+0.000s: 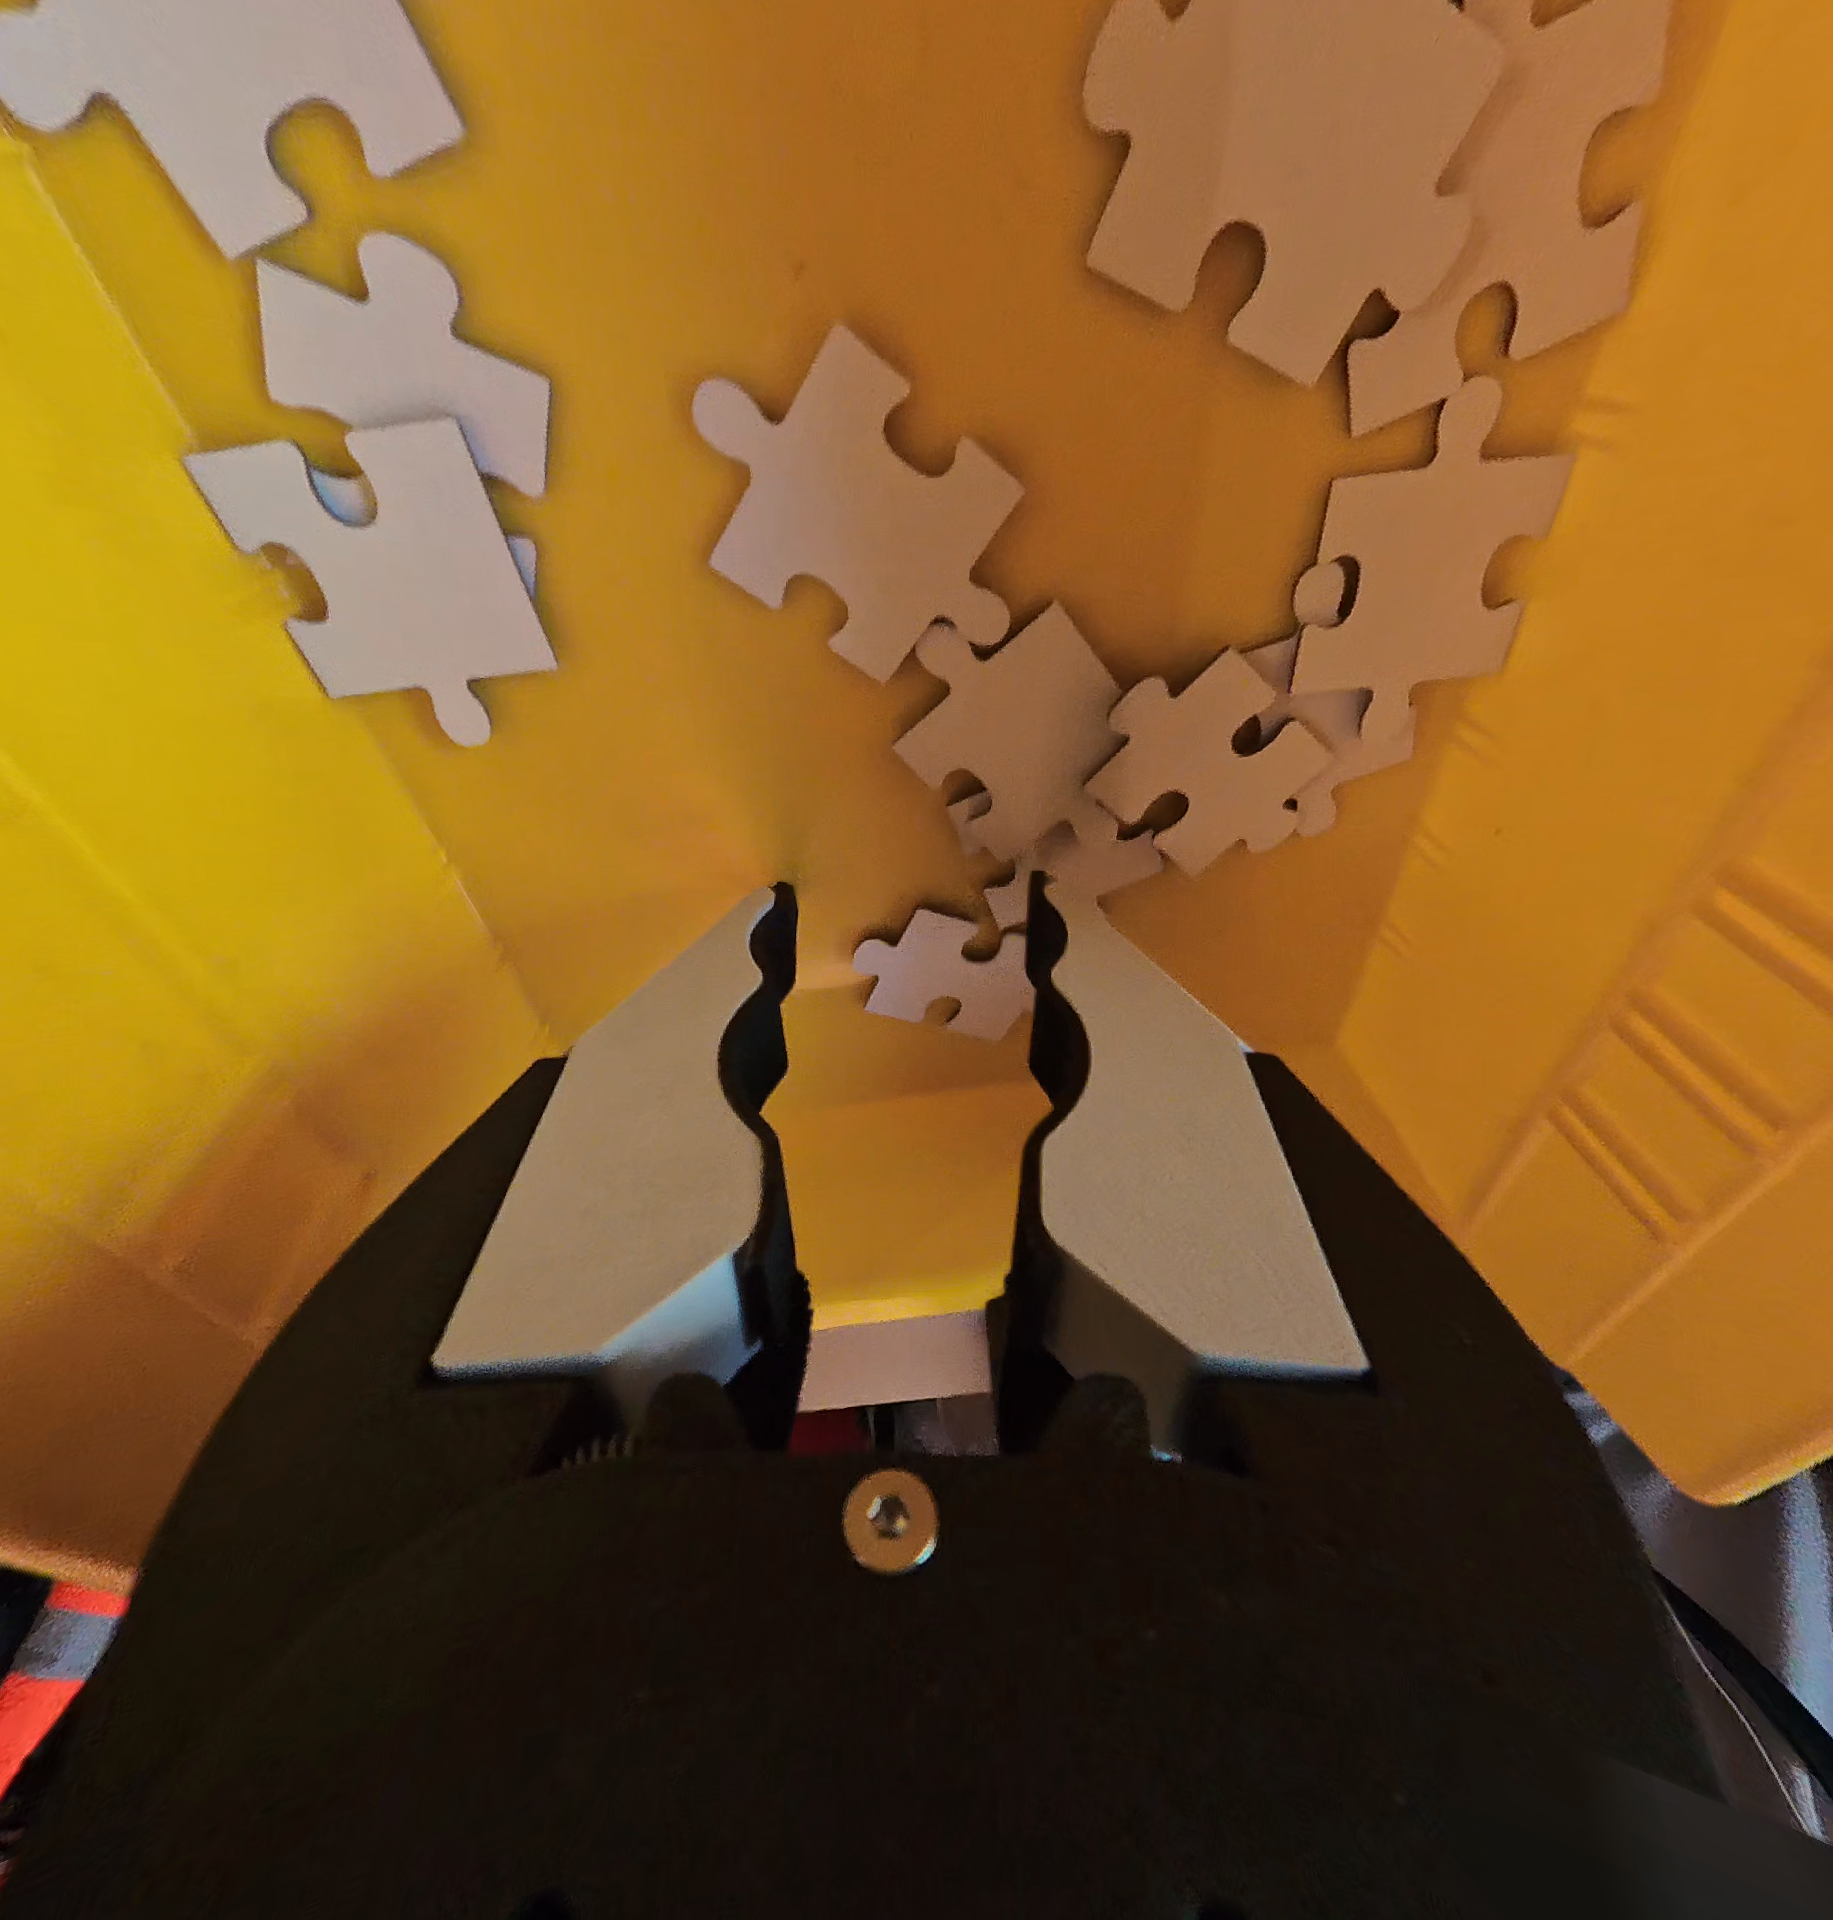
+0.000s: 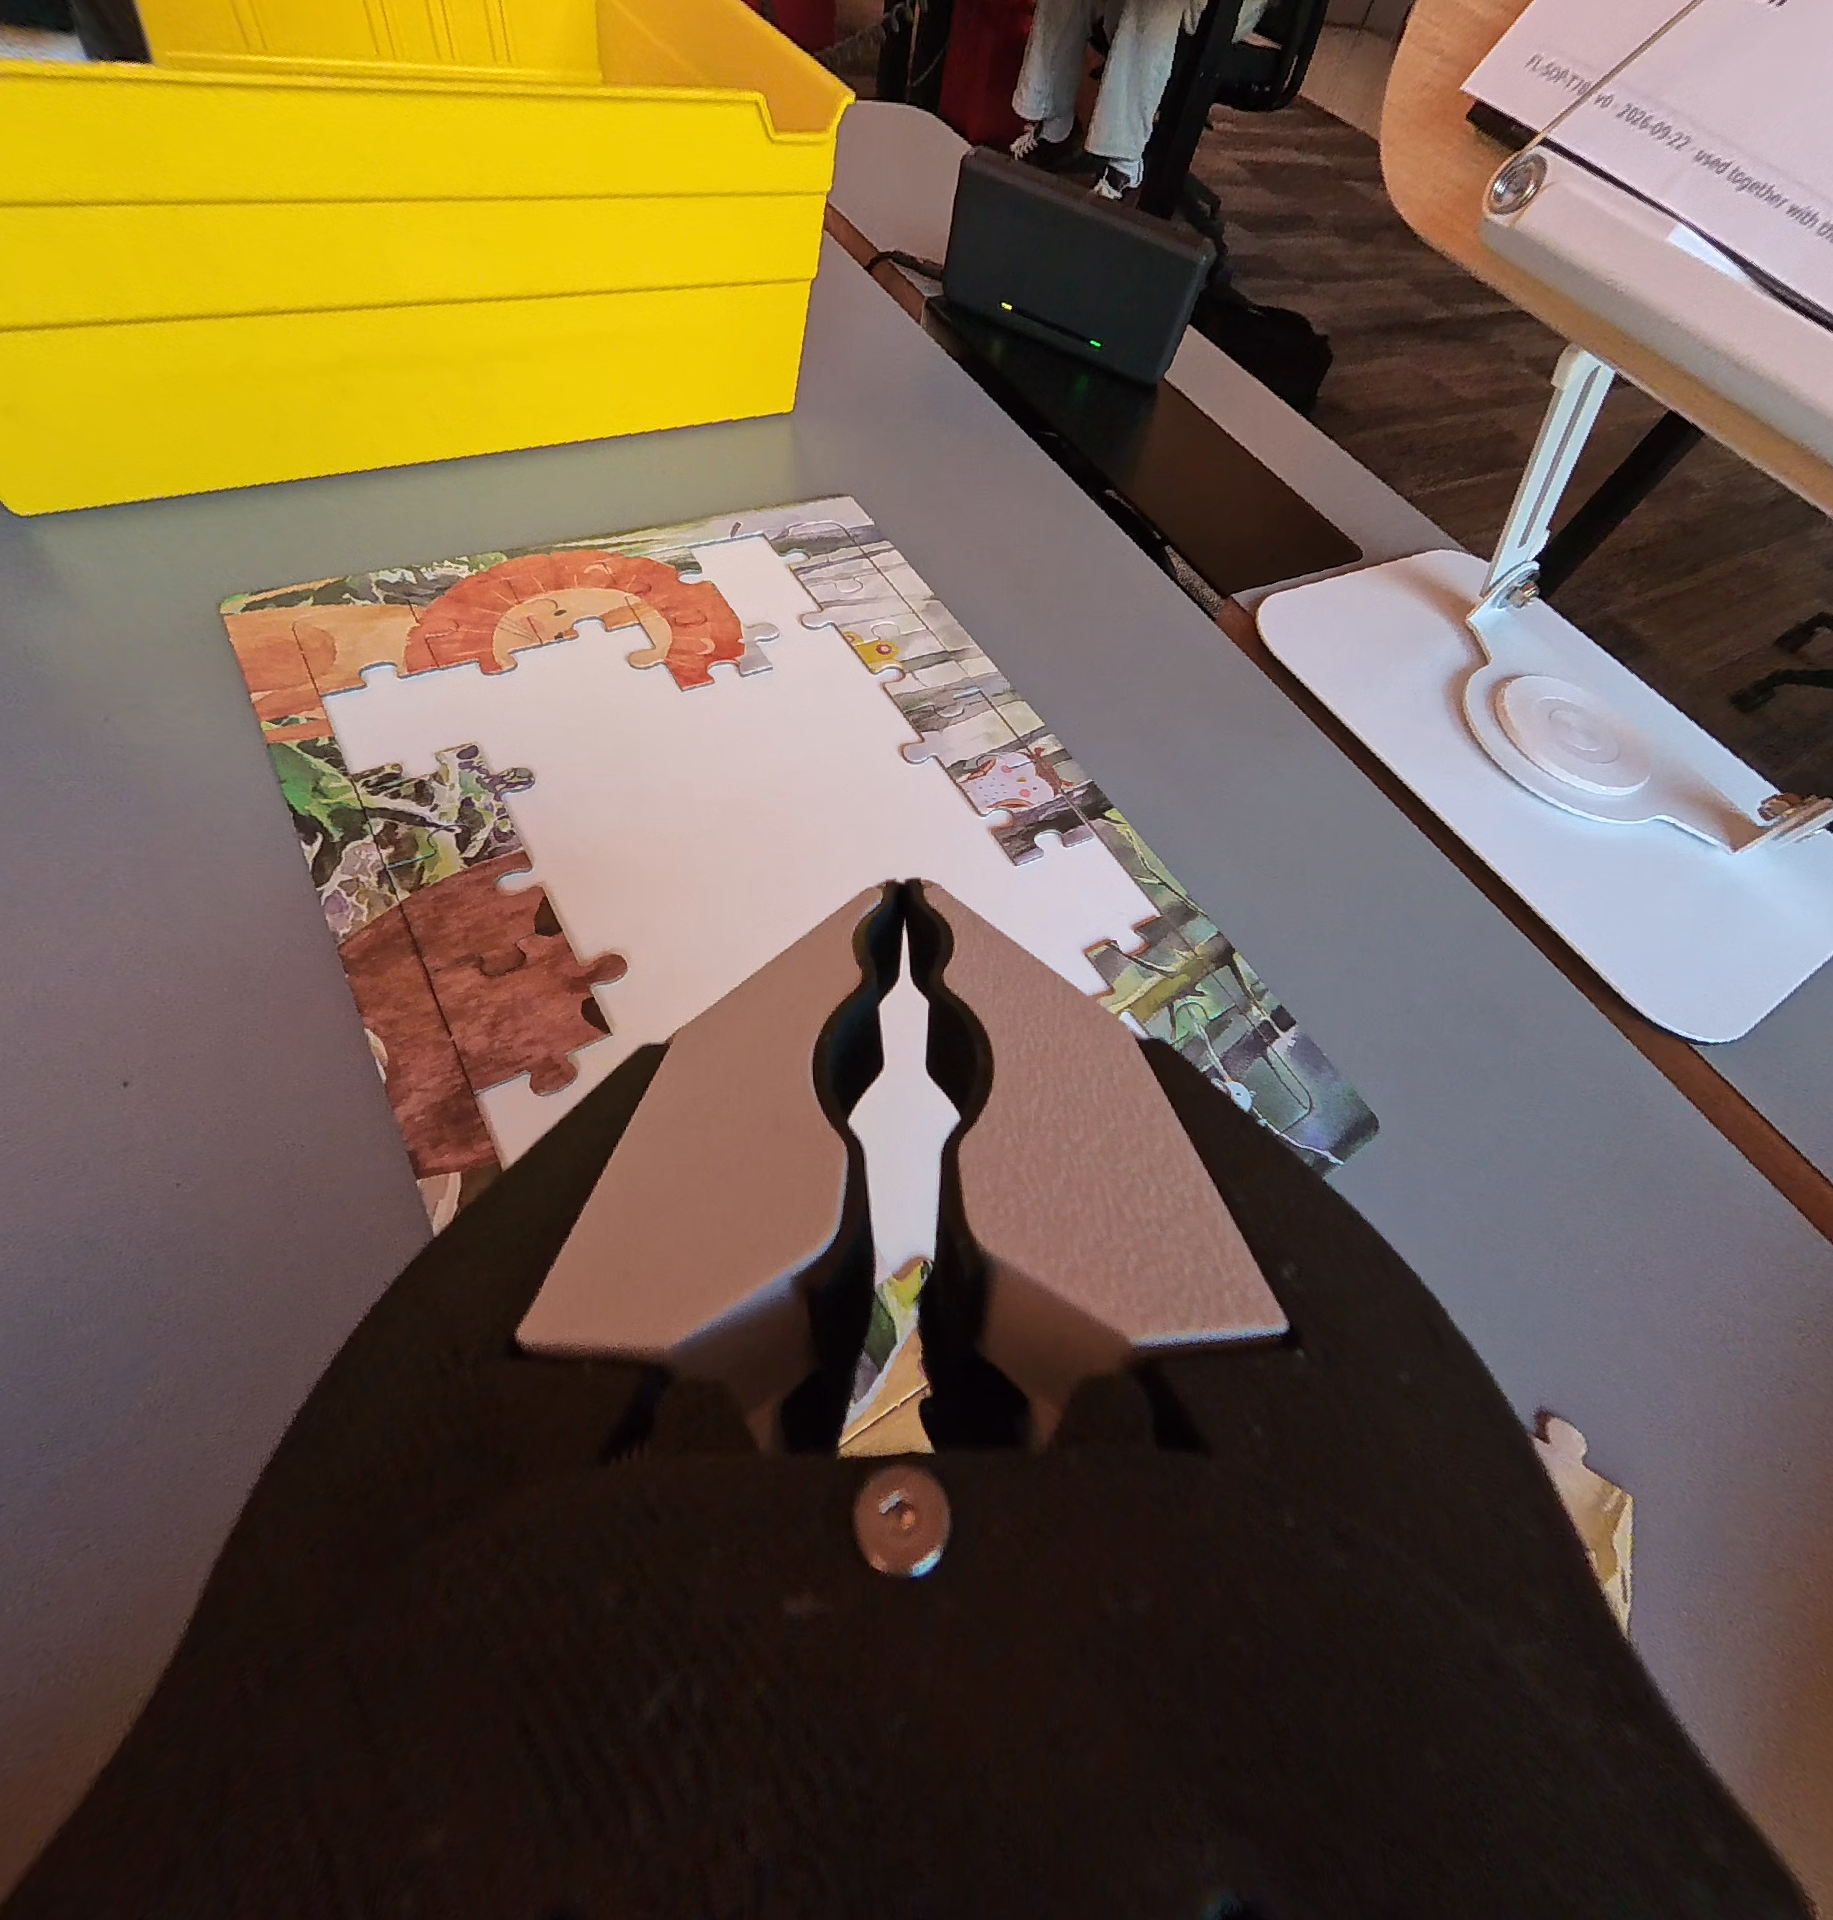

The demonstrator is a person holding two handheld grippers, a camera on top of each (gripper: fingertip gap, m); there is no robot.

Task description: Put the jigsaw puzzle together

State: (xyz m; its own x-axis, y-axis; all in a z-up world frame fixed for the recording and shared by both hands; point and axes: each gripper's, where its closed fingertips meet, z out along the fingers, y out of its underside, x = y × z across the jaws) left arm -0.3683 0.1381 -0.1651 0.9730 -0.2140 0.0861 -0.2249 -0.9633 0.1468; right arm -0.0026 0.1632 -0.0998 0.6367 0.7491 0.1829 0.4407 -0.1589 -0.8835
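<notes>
In the left wrist view my left gripper (image 1: 907,894) is open inside a yellow bin (image 1: 621,260). Several loose puzzle pieces lie white side up on the bin floor; the nearest small piece (image 1: 938,977) sits between my fingertips, touching the right finger. A heap of pieces (image 1: 1120,748) lies just beyond, and a single piece (image 1: 855,509) sits mid-floor. In the right wrist view my right gripper (image 2: 907,888) is shut and empty, hovering over the partly built animal puzzle (image 2: 683,790) on the grey table (image 2: 112,935). The puzzle's border is filled; its white middle is bare.
The yellow bin (image 2: 372,291) stands behind the puzzle at the table's far left. A white stand (image 2: 1566,790) holding papers is on the right, and a dark box (image 2: 1078,260) sits past the table edge. A loose piece (image 2: 1587,1507) lies near right. The tips of one gripper are about 40 centimeters away from the tips of the other.
</notes>
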